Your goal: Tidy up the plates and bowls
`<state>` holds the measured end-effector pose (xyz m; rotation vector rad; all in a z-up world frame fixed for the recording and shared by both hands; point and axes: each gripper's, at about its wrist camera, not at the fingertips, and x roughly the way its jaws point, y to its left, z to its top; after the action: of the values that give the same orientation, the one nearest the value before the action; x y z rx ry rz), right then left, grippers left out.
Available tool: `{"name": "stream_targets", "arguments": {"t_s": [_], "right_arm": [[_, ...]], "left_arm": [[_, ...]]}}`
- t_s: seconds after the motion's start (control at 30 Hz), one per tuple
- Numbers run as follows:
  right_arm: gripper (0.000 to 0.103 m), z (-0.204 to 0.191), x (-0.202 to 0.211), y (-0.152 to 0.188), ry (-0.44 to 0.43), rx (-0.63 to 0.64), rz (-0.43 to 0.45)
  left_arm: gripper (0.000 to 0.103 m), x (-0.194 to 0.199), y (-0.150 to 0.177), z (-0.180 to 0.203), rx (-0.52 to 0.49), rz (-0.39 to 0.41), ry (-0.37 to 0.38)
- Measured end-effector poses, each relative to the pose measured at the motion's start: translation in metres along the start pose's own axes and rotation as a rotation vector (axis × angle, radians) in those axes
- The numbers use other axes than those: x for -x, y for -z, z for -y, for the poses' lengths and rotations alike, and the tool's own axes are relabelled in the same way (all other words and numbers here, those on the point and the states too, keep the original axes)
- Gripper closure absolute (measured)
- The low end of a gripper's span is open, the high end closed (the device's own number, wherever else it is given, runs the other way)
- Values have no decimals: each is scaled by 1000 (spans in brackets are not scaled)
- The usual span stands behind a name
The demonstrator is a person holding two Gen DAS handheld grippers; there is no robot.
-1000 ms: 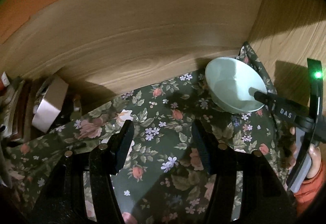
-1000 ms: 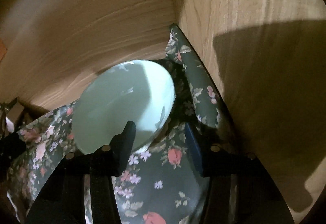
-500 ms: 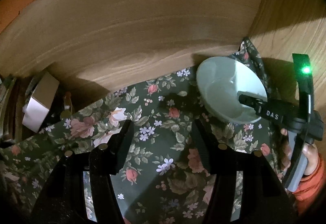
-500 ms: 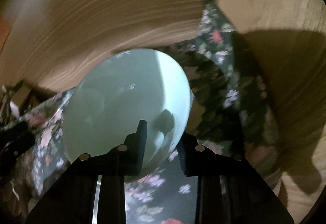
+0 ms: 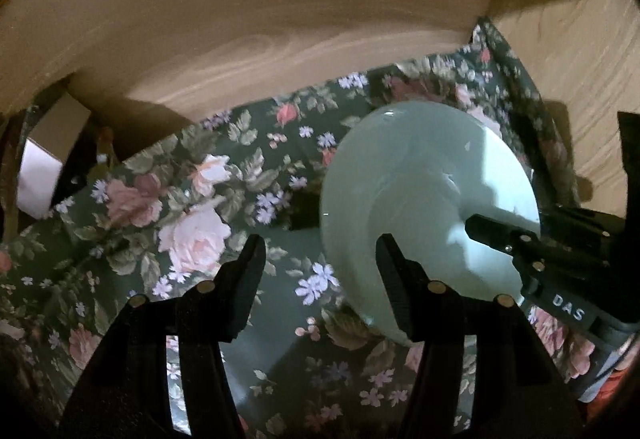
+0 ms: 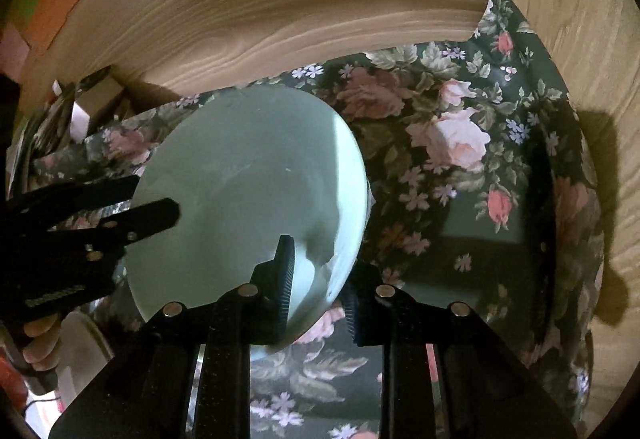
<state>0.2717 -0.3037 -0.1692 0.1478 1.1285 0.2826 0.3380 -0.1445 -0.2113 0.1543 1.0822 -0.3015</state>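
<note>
A pale green bowl [image 5: 420, 179] [image 6: 240, 179] hangs tilted over the floral tablecloth [image 5: 180, 199]. My right gripper [image 6: 320, 259] is shut on the bowl's near rim, one finger inside and one outside. It enters the left wrist view from the right, its upper finger [image 5: 492, 235] lying in the bowl. My left gripper [image 5: 320, 243] is at the bowl's opposite side with its jaws closing. In the right wrist view the left gripper [image 6: 156, 193] straddles the left rim, one finger over the bowl and one outside it. Its pads do not visibly press on the rim.
A wooden back wall [image 5: 280, 19] and a wooden side wall [image 6: 580, 39] meet in a corner at the right, where the cloth bunches up. A white box [image 5: 40, 167] and clutter stand at the far left. A hand [image 6: 40, 339] holds the left gripper's handle.
My right gripper closed on the bowl's rim and carried the bowl left, away from the corner. My left gripper sank toward the cloth and now reaches the bowl's left rim.
</note>
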Motion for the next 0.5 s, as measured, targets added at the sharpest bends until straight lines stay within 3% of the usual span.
{"name": "stream_targets", "arguments": {"t_s": [0.2, 0.37, 0.5], "right_arm": [[74, -7, -5, 1, -46, -69, 8], [74, 9, -9, -2, -36, -100, 20], [81, 3, -9, -2, -45, -88, 9]], "left_arm": [[66, -14, 6, 8, -20, -49, 17], [81, -23, 7, 11, -25, -60, 46], [83, -23, 6, 19, -54, -43, 25]]}}
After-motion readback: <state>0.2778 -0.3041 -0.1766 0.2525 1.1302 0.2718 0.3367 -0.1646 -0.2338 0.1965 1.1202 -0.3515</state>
